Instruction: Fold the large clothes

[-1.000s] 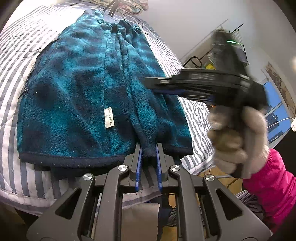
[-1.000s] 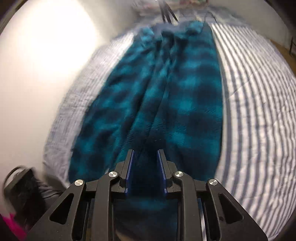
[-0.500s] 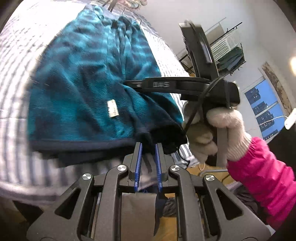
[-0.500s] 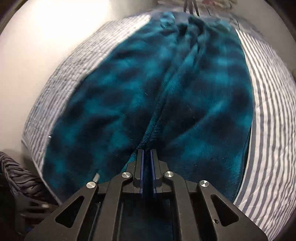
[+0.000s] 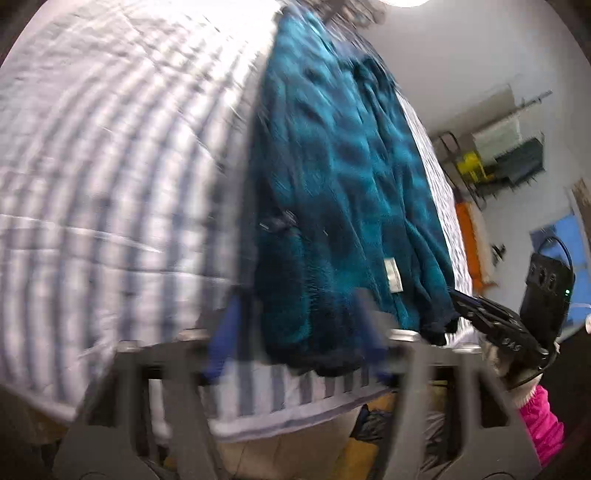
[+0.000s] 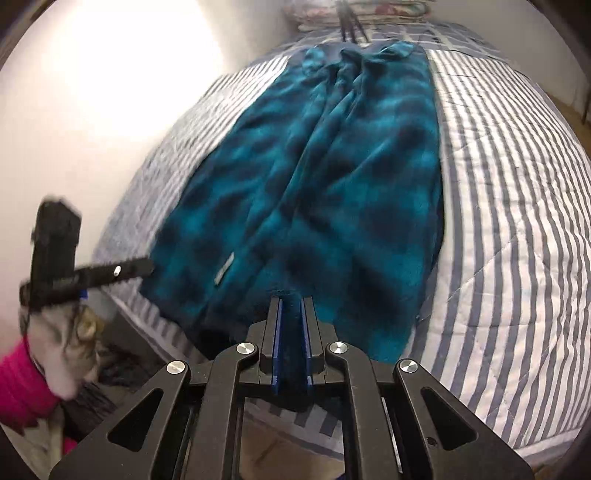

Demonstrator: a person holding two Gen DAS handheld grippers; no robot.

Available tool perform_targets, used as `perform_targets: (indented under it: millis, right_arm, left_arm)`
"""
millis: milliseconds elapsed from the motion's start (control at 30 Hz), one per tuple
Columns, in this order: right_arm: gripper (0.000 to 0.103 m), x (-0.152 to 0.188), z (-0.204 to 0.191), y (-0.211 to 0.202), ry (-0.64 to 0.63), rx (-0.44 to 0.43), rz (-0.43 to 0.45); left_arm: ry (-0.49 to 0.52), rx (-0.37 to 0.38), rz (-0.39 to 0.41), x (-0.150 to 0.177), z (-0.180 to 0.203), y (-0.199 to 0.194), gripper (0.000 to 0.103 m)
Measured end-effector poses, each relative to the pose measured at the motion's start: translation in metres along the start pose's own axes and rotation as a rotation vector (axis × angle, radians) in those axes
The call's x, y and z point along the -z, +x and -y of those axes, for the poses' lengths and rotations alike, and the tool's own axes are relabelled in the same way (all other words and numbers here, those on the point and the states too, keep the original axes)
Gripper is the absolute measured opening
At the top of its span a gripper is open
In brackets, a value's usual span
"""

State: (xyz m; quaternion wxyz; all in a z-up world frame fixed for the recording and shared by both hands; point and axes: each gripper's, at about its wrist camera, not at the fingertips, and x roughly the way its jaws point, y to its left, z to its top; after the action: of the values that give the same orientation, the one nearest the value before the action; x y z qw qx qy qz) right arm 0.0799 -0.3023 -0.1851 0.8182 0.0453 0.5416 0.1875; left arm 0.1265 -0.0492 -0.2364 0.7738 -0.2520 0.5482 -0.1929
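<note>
Right gripper (image 6: 291, 317): the jaws stand narrow, clamped on a fold of dark hem of the teal plaid fleece jacket (image 6: 325, 177), whose cloth fills the gap between the blue pads (image 6: 277, 343). From this grip the jacket runs straight ahead, laid lengthwise on the striped bedspread (image 6: 517, 206), its collar end farthest from the gripper. A small pale label (image 6: 224, 272) lies on the fleece just left of and ahead of the fingertips. Bare stripes flank the jacket on the right; a pale wall lies beyond the bed edge on the left. Stacked folded bedding (image 6: 354, 11) sits past the collar end.

Left gripper (image 5: 299, 332): the jaws stand wide apart and motion-blurred, with nothing between them; the jacket (image 5: 343, 177) hem lies just ahead of and between the spread fingers, apparently untouched. The striped bedspread (image 5: 110, 166) fills the area left of and ahead of this gripper. In the right wrist view the left gripper (image 6: 146, 266) appears low on the left, beside the near-left corner of the jacket, held by a gloved left hand (image 6: 59, 339) with a pink sleeve. In the left wrist view the right gripper (image 5: 458, 299) enters from the right, touching the jacket's near-right hem corner, with a wire shelf rack (image 5: 498, 155) well beyond it.
</note>
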Motion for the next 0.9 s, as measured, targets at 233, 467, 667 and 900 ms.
perform_targets:
  millis: [233,467,667,900]
  right_arm:
    - [0.008,0.008,-0.002,0.024,-0.057,0.102,-0.071]
    - [0.008,-0.004,-0.023,0.011,-0.100,0.106,0.023]
    - [0.008,0.000,-0.040,0.050,-0.165,0.062,-0.050]
    - [0.016,-0.011,-0.051,0.021,-0.140,0.038,-0.006]
  left_arm:
    - [0.008,0.011,0.127,0.006,-0.004,-0.043,0.008]
    - [-0.022,-0.009,0.047,0.014,-0.017,-0.012,0.012]
    - [0.013,-0.091,0.107,0.010,-0.015,-0.028,0.036]
    - [0.014,-0.098,0.149,-0.003,-0.022,-0.053,0.037]
